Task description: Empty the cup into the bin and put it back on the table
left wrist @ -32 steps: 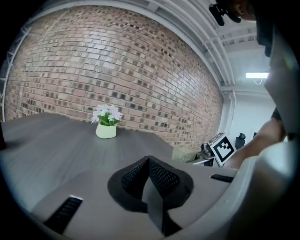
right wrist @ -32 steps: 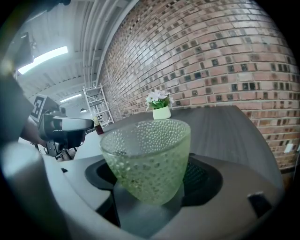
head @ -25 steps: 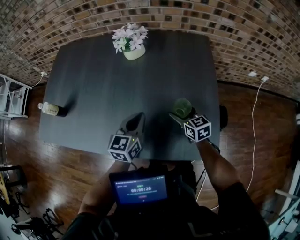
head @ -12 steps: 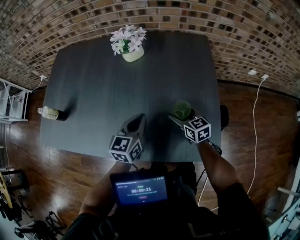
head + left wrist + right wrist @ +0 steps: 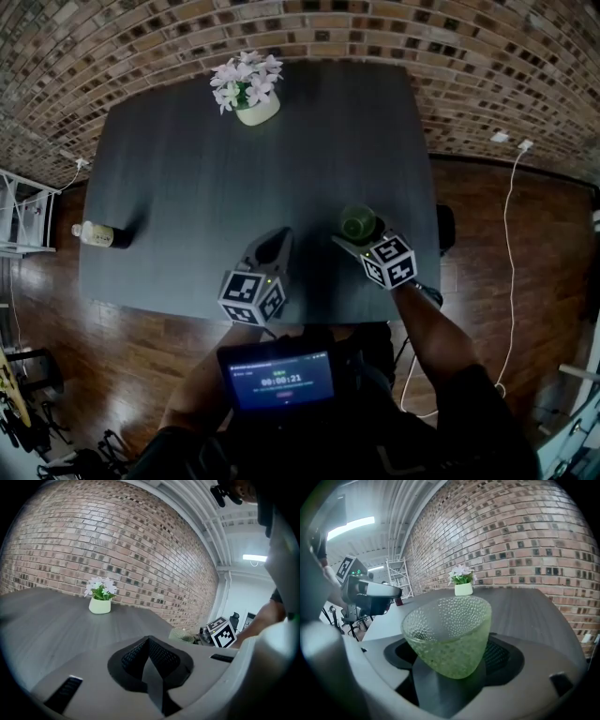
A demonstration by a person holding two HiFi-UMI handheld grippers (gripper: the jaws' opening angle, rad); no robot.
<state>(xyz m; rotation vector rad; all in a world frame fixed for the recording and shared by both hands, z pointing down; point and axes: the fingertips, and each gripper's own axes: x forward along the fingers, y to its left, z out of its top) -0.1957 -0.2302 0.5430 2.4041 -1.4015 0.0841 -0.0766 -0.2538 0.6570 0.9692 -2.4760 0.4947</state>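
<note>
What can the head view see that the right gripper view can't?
Only the head view shows the screen at the person's chest and the marker cube on the right hand-held gripper. Only the right gripper view shows the ceiling light and the tiny bumps all over the glass. Both show the green cup held in that gripper, the left hand-held gripper, the flower pot, the dark table and the brick wall.

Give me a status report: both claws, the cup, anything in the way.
Left claw shut, empty. Right claw shut on green cup, nothing visible inside. Flower pot and bottle well clear of it.
</note>
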